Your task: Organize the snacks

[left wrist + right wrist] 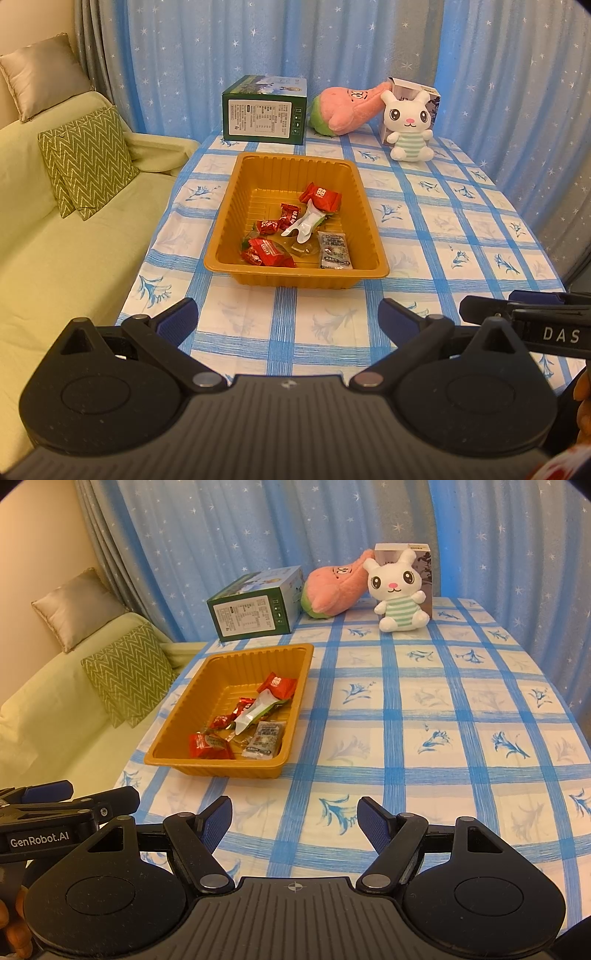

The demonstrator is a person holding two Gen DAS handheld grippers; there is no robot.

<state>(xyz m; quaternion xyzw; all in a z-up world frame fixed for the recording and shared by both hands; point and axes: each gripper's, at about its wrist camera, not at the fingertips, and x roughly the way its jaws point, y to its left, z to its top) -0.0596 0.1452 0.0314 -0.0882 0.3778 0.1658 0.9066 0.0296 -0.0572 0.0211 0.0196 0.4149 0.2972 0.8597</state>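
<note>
An orange plastic tray (266, 173) (177, 758) sits on the blue-checked tablecloth and holds several wrapped snacks: red candy packets (271, 253) (208, 746), a white-and-green pouch (304, 223) (255, 710) and a grey sachet (334, 251) (264, 740). My left gripper (288, 317) is open and empty, hovering over the table's near edge in front of the tray. My right gripper (294, 821) is open and empty, to the right of the tray, also near the front edge. Each gripper shows at the edge of the other's view.
A green carton (264, 110) (255, 607), a pink plush (347, 107) (334, 585) and a white rabbit plush (408, 123) (399, 590) against a small box stand at the table's back. A green sofa with cushions (86, 162) (127, 672) lies left.
</note>
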